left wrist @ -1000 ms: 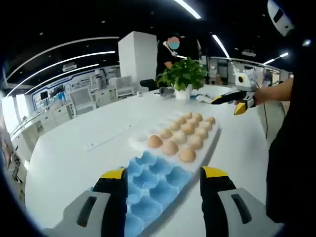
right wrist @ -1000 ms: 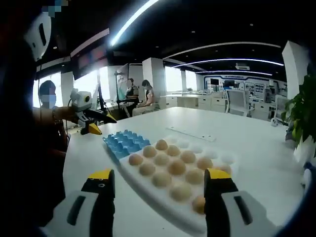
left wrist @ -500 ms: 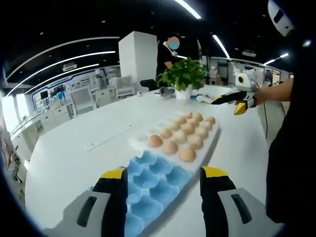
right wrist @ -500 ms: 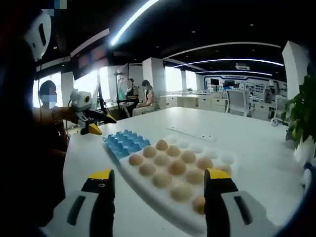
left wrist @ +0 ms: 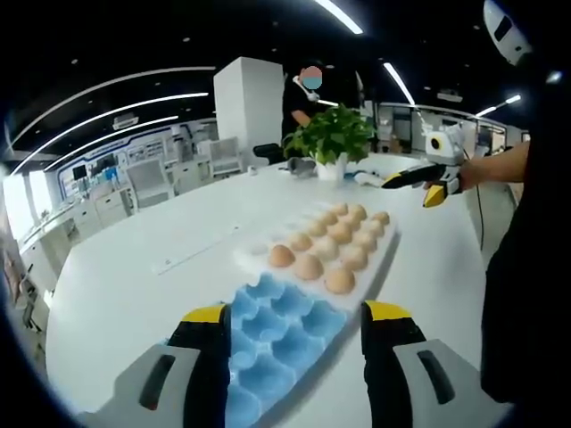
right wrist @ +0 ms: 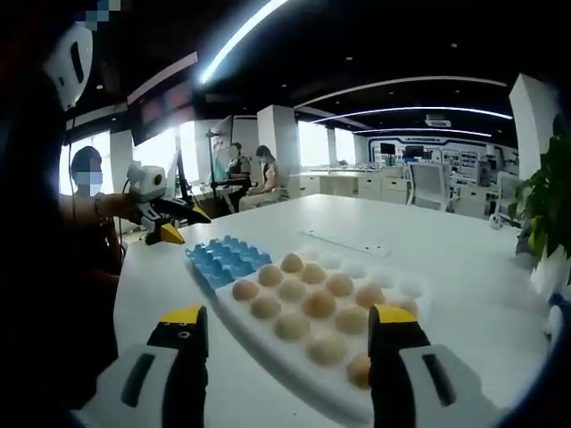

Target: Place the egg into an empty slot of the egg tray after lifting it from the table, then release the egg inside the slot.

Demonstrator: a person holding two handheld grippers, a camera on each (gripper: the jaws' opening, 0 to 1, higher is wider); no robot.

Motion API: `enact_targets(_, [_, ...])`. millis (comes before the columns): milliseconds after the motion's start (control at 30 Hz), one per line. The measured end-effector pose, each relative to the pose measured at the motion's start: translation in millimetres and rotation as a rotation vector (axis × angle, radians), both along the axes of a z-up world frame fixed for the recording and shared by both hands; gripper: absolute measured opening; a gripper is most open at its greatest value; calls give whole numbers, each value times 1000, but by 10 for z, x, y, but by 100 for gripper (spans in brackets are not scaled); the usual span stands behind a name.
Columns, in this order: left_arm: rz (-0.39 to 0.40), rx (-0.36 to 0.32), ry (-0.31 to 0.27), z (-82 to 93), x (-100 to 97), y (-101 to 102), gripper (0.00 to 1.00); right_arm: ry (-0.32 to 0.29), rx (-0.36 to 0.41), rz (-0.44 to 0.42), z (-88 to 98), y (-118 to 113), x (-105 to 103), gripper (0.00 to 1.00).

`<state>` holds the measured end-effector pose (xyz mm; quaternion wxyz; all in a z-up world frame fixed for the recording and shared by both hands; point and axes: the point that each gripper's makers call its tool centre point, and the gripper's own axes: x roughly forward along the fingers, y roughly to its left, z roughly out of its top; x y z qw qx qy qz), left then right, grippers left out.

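White table [left wrist: 134, 267] [right wrist: 464, 267]: large, rounded, pale top; bears all items listed below.

White egg tray [left wrist: 379, 245] [right wrist: 268, 343]: long, lying flat mid-table; landmark for this entry. Most slots hold brown eggs [left wrist: 339, 279] [right wrist: 319, 303]; a row of slots along its far edge, on the side away from the person, stands vacant. No loose egg can be made out on the table around the tray.

Blue egg tray [left wrist: 272, 334] [right wrist: 223, 257]: butted against one short end of the white egg tray; all slots vacant.

Potted plant [left wrist: 332, 138] [right wrist: 549, 209]: green, in a white pot, beyond the white egg tray's other short end.

Left gripper [left wrist: 293, 325] [right wrist: 183, 223]: yellow-tipped jaws spread wide, holding nothing, poised above the blue egg tray, off the white egg tray's end.

Right gripper [right wrist: 287, 334] [left wrist: 410, 178]: jaws spread wide, holding nothing, raised over the white egg tray's plant-side end.

White strip [left wrist: 192, 251] [right wrist: 343, 242]: thin, flat, on the table beside the white egg tray's vacant edge.
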<state>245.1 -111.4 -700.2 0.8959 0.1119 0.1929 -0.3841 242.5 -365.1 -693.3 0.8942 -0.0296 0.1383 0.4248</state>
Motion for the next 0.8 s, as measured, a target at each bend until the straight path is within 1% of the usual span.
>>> enact_targets(800, [6,4,-4,2,24,30,59,-3,-3,5,2,19,18,75])
